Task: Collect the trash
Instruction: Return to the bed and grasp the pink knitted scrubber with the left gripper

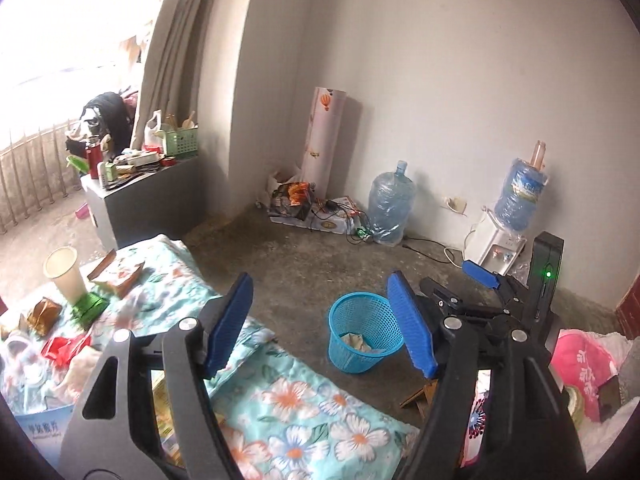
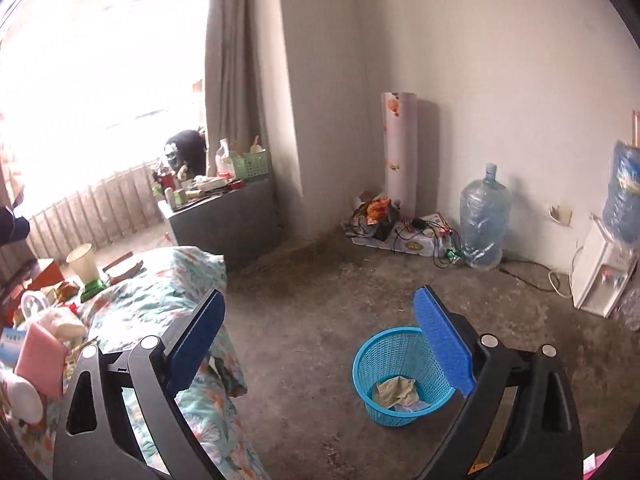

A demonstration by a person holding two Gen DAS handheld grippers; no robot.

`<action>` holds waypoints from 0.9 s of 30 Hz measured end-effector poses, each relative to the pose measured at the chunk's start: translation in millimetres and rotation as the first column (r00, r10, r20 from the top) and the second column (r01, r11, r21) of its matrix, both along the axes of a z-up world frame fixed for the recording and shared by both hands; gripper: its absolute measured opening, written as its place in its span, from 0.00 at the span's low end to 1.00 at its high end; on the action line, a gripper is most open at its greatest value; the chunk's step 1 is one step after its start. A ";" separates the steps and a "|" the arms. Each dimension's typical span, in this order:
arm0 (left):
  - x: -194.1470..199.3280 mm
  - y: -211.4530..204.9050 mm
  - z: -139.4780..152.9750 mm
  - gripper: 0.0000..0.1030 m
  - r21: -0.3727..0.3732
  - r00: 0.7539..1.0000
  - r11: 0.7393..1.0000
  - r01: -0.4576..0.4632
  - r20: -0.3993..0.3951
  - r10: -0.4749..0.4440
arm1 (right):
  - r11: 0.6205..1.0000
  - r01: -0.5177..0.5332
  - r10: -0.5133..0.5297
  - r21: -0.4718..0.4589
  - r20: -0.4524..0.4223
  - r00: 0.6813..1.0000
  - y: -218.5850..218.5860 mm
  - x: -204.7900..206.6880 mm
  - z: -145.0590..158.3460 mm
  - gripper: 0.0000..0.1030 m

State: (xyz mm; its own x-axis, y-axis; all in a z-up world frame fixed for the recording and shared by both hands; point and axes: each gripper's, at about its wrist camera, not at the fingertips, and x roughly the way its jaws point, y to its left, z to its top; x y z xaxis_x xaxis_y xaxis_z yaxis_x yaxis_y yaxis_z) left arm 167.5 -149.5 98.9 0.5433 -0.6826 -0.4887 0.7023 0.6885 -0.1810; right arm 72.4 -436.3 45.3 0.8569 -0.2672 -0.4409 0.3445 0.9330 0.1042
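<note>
Left claw [image 1: 322,322]: jaws apart, nothing between the blue pads [image 1: 230,322]. Right claw [image 2: 320,354]: jaws spread wide, likewise empty. In the left wrist view the right claw shows at the right, beside and beyond the left one.

Both claws hang above the edge of the bed [image 1: 296,412], pointed down towards the concrete floor [image 2: 304,288]. A blue mesh basket [image 2: 374,364] stands on that floor, just beside the bed. Crumpled pale paper [image 2: 394,390] lies at its bottom.

Trash on the floral bedspread, at the far left of both views: a cream paper cup [image 1: 64,274] standing upright, a green wrapper [image 1: 88,306] at its base, a brown packet [image 1: 120,276] just behind, a gold-brown crumpled wrapper [image 1: 42,314] and a red wrapper [image 1: 64,350] nearer the camera. All are well apart from either claw.

Along the far wall: a clear water jug [image 2: 484,226] on the floor, a white dispenser [image 2: 600,280] carrying a blue bottle, a rolled sheet [image 2: 400,148] standing in the corner. A grey cabinet [image 1: 148,200] by the curtain carries mixed clutter.
</note>
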 end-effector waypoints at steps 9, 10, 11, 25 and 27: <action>-24.0 139.3 20.3 0.64 -0.070 0.959 0.957 -0.283 -0.003 0.284 | 0.955 -0.237 0.239 0.177 0.011 0.971 55.6 -0.3 16.7 0.90; -28.1 150.4 19.1 0.64 -0.066 0.951 0.949 -0.308 -0.003 0.308 | 0.941 -0.270 0.273 0.203 0.014 0.962 61.2 2.5 17.8 0.90; -31.0 159.0 16.3 0.64 -0.060 0.944 0.942 -0.329 -0.005 0.329 | 0.927 -0.299 0.304 0.228 0.013 0.953 66.5 5.6 17.8 0.90; 13.3 208.5 -65.4 0.59 0.013 0.871 0.928 -0.371 -0.341 0.353 | 0.662 -0.446 0.600 0.603 -0.069 0.797 130.2 91.8 -51.6 0.74; 24.3 203.2 -81.2 0.58 0.028 0.865 0.942 -0.335 -0.388 0.319 | 0.621 -0.416 0.623 0.664 -0.096 0.776 133.5 109.7 -69.5 0.70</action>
State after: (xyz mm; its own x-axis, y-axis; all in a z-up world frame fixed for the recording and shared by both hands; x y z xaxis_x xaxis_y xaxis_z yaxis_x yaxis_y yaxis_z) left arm 191.8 53.7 17.7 0.5156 -0.5216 -0.6797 0.3094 0.8531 -0.4200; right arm 182.1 -302.8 -24.2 0.5673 0.5776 -0.5870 -0.0716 0.7447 0.6636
